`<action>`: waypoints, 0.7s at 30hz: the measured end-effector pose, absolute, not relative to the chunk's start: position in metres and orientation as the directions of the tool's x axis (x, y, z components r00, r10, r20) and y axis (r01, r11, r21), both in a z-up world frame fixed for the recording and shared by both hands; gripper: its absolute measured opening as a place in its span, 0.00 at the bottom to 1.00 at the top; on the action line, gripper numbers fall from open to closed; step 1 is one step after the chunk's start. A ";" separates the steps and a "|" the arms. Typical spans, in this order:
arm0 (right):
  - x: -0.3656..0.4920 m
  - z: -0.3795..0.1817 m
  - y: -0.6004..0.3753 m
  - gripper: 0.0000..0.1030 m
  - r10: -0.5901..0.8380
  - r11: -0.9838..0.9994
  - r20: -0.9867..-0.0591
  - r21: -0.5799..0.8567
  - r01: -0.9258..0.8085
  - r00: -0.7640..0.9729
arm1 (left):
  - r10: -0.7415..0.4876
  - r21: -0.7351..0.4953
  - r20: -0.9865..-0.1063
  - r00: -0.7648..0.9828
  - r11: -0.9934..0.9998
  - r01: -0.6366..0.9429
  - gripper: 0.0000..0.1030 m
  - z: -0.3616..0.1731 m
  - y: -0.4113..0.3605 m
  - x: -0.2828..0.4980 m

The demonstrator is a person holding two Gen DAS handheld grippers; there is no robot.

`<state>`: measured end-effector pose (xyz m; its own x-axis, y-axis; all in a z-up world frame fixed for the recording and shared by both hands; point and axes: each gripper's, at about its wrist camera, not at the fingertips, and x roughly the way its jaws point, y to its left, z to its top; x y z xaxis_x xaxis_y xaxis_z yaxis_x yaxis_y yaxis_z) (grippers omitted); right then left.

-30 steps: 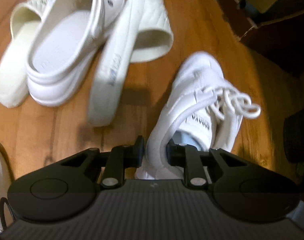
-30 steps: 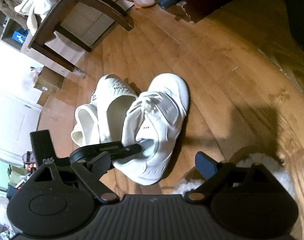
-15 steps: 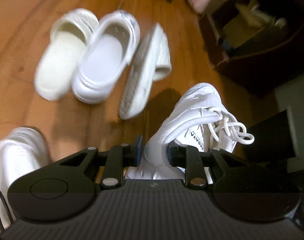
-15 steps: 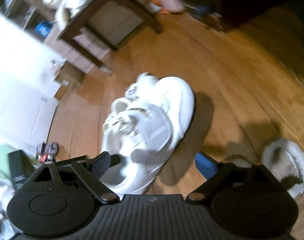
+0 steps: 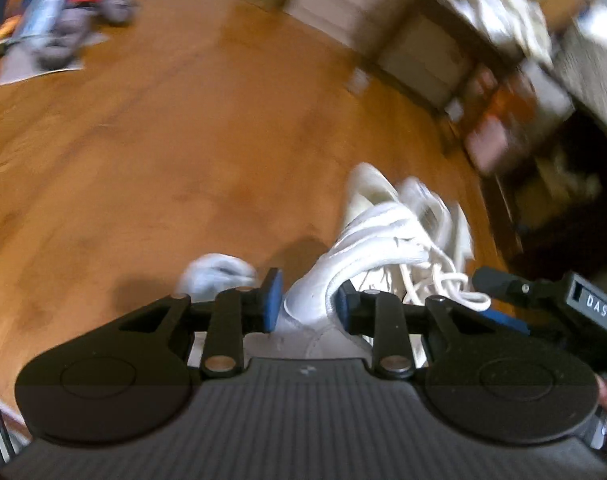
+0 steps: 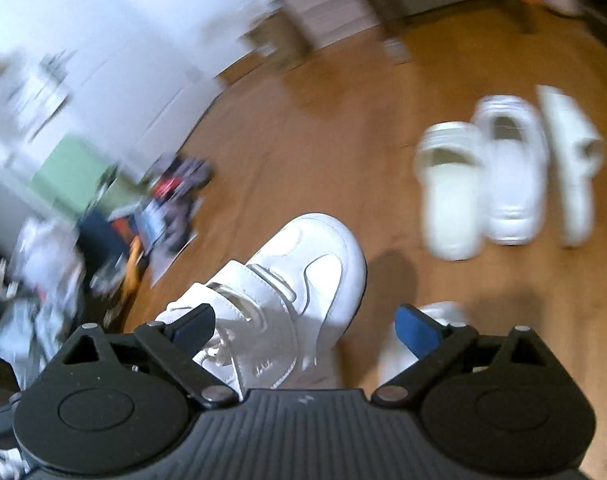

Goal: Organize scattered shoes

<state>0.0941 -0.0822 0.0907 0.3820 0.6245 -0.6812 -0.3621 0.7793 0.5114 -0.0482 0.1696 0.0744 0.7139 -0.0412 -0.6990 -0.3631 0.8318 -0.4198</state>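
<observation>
Left tongs (image 5: 308,302): narrow, pinching the heel rim of a white lace-up sneaker (image 5: 375,240), one pad outside the heel and one inside the collar. The jaws have just eased open a little, but the heel is between them and the pads look to be on it.
Right tongs (image 6: 305,326): wide. One finger is tucked into the mouth of a white strap sneaker (image 6: 303,264) and the other finger stands clear of it, so this shoe seems hooked rather than pinched.
Where the sneakers are: both are off the wooden floor (image 5: 183,140), one at each hand, each casting a shadow below it.
Long axis: each sneaker has its heel at the tongs and its toe pointing away and down, so it runs straight ahead of the fingers.
Other shoes: a pale slipper (image 6: 451,196), a white clog (image 6: 511,176) and a second slipper on its side (image 6: 575,168) lie close together, ahead and to the right of the right tongs, well apart from them.
Nearer hand: the right, as I judge it.
Next move, likely: set the two sneakers down side by side, toes the same way.
Risk: the hooked shoe may slip off the finger.
</observation>
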 end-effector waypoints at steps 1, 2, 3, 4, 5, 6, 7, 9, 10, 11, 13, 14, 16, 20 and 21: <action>0.090 0.091 -0.064 0.94 0.629 0.771 -0.687 0.492 -0.405 0.363 | -0.004 -0.403 -0.707 0.707 0.825 -0.398 0.25 0.072 0.182 -0.058; 0.086 0.091 -0.046 0.94 0.634 0.759 -0.693 0.472 -0.448 0.343 | 0.012 -0.395 -0.714 0.700 0.818 -0.418 0.27 0.071 0.191 -0.065; 0.082 0.091 -0.029 0.94 0.637 0.745 -0.700 0.452 -0.490 0.323 | 0.032 -0.384 -0.724 0.689 0.811 -0.442 0.29 0.067 0.205 -0.075; 0.078 0.092 -0.011 0.94 0.639 0.729 -0.707 0.431 -0.532 0.303 | 0.045 -0.375 -0.732 0.680 0.807 -0.457 0.29 0.063 0.215 -0.080; 0.074 0.092 0.007 0.94 0.640 0.710 -0.714 0.410 -0.572 0.283 | 0.058 -0.356 -0.749 0.660 0.805 -0.475 0.30 0.056 0.224 -0.082; 0.072 0.095 0.015 0.94 0.640 0.705 -0.716 0.403 -0.584 0.278 | 0.071 -0.336 -0.766 0.639 0.803 -0.492 0.31 0.050 0.233 -0.084; 0.065 0.098 0.041 0.94 0.645 0.677 -0.718 0.377 -0.632 0.262 | 0.085 -0.315 -0.782 0.617 0.801 -0.510 0.32 0.044 0.241 -0.086; 0.058 0.090 0.072 0.94 0.651 0.623 -0.717 0.319 -0.715 0.248 | 0.090 -0.270 -0.836 0.542 0.791 -0.548 0.42 0.023 0.262 -0.087; 0.056 0.082 0.085 0.94 0.643 0.599 -0.727 0.282 -0.750 0.240 | 0.086 -0.246 -0.866 0.493 0.785 -0.569 0.51 0.010 0.274 -0.087; 0.054 0.073 0.096 0.94 0.631 0.573 -0.741 0.244 -0.782 0.231 | 0.099 -0.224 -0.880 0.464 0.776 -0.590 0.57 0.007 0.281 -0.088; 0.051 0.054 0.119 0.86 0.596 0.518 -0.775 0.173 -0.837 0.209 | 0.164 -0.108 -0.918 0.360 0.771 -0.628 0.57 -0.009 0.290 -0.084; 0.051 0.049 0.125 0.77 0.584 0.504 -0.787 0.161 -0.849 0.198 | 0.166 -0.103 -0.920 0.354 0.770 -0.630 0.60 -0.010 0.292 -0.085; 0.043 0.038 0.150 0.70 0.535 0.417 -0.836 0.135 -0.899 0.123 | 0.111 -0.175 -0.915 0.389 0.760 -0.627 0.67 -0.010 0.301 -0.091; 0.019 0.043 0.193 0.70 0.392 0.229 -0.920 0.093 -0.969 0.005 | 0.089 -0.237 -0.887 0.452 0.754 -0.613 0.86 0.002 0.311 -0.106; 0.013 0.046 0.201 0.71 0.361 0.188 -0.933 0.077 -0.979 -0.004 | 0.103 -0.209 -0.894 0.437 0.765 -0.609 0.87 0.004 0.312 -0.110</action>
<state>0.0129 0.2013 0.0462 -0.0044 0.3609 -0.9326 -0.9791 0.1880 0.0773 -0.1095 0.3118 0.0038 0.4368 0.1031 -0.8936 -0.6089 0.7651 -0.2093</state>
